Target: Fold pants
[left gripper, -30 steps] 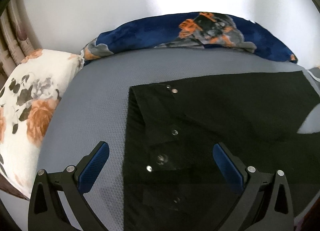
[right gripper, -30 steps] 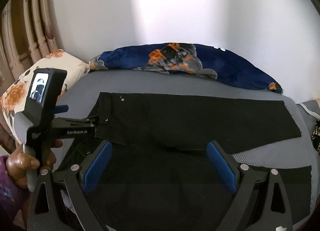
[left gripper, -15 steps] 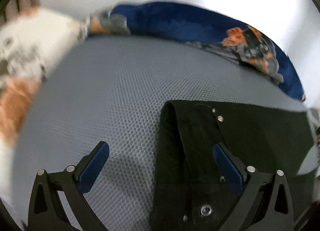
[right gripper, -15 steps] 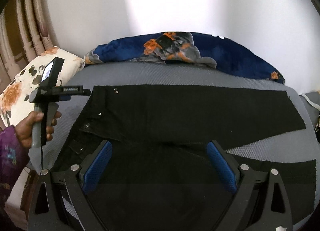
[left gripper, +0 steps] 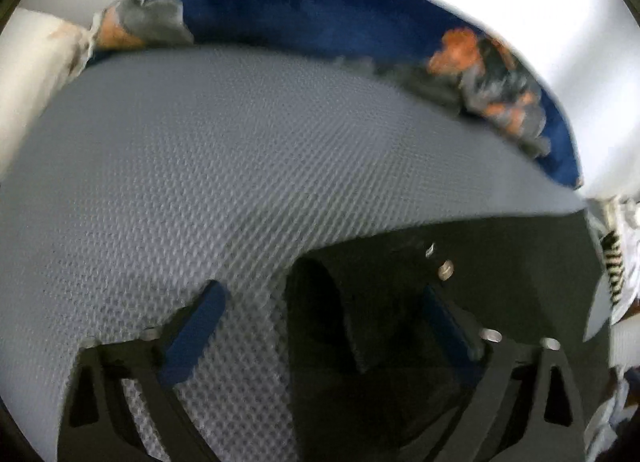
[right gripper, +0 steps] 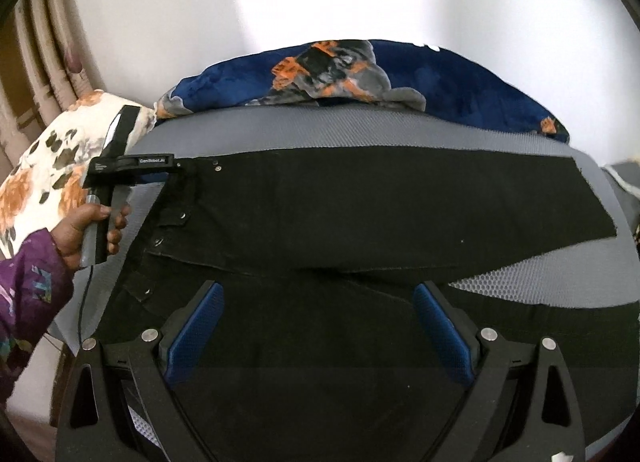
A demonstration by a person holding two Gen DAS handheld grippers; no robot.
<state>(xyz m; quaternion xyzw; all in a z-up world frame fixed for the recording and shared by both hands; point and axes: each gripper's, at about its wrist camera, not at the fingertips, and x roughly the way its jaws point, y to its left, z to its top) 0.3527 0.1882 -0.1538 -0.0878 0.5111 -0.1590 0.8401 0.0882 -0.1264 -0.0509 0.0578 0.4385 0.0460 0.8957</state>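
Observation:
Black pants (right gripper: 360, 202) lie spread flat on the bed, waistband to the left, legs running right. In the left wrist view the waistband's far corner (left gripper: 360, 302), with its metal snaps, sits between the fingers of my left gripper (left gripper: 322, 290). Its jaws are closing, and the blue pads (left gripper: 192, 334) still stand apart from the cloth. The right wrist view shows that gripper (right gripper: 178, 165) in a person's hand at the same corner. My right gripper (right gripper: 317, 290) hovers open over the nearer leg with nothing between its pads.
A grey mesh mattress (left gripper: 200, 162) carries the pants. A dark blue floral blanket (right gripper: 360, 74) lies along the wall behind. A white floral pillow (right gripper: 52, 166) and curtains (right gripper: 36, 62) are at the left. A striped cloth (left gripper: 612, 262) lies at the right edge.
My left gripper has swung away from the pants' middle to the far waistband corner and dropped closer to the bed. My right gripper has sunk slightly over the near leg.

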